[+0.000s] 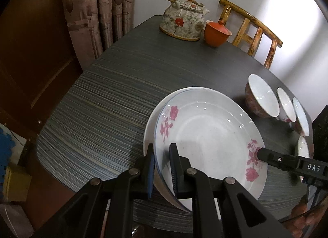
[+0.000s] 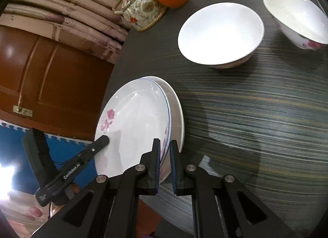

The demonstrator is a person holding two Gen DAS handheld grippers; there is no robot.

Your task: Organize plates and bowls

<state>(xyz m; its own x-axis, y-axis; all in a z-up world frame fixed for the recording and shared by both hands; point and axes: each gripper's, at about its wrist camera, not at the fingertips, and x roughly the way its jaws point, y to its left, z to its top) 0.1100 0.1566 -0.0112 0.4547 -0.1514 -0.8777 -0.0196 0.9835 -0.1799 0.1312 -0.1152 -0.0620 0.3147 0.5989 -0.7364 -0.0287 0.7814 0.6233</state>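
Both grippers pinched the rose plate (image 1: 211, 135) by its rim, left gripper (image 1: 162, 168) and right gripper (image 2: 164, 164) with fingers closed on it. It hung low in both frames, over a plain plate (image 1: 150, 127) on the surface (image 1: 106, 98). Next, I think, came lowering it gently, then the bowls (image 2: 220, 33).

Left of the stacked plates (image 1: 205, 135) the surface (image 1: 106, 98) lies bare back to the far teapot (image 1: 183, 20) and orange cup (image 1: 216, 33). On the right, a row of bowls (image 1: 262, 98) blocks passage, close beside the plates. A chair (image 1: 252, 31) stands past the far edge.
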